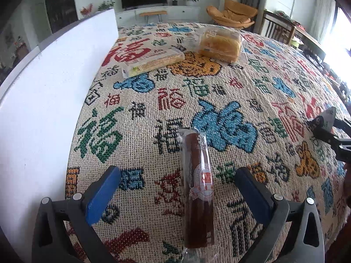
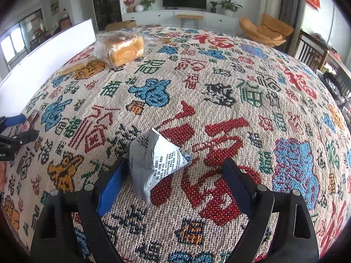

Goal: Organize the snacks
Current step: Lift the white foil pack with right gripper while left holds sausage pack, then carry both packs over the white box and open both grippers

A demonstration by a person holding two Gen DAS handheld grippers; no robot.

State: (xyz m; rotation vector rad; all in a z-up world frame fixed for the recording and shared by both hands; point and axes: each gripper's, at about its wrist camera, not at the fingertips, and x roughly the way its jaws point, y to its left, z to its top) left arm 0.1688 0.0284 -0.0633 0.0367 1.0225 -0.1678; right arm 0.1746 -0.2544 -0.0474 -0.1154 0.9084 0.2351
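Lying lengthwise, brown snack stick points away.

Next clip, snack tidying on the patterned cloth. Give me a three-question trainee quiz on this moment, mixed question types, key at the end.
1. True or false: the left gripper is shut on the brown snack bar.
2. What lies between the right gripper jaws?
A. bread loaf
B. grey snack packet
C. flat biscuit pack
3. Which item lies beside the bread loaf, nearer the white board?

Key: 1 false, the jaws stand open; 2 B; 3 the flat biscuit pack.
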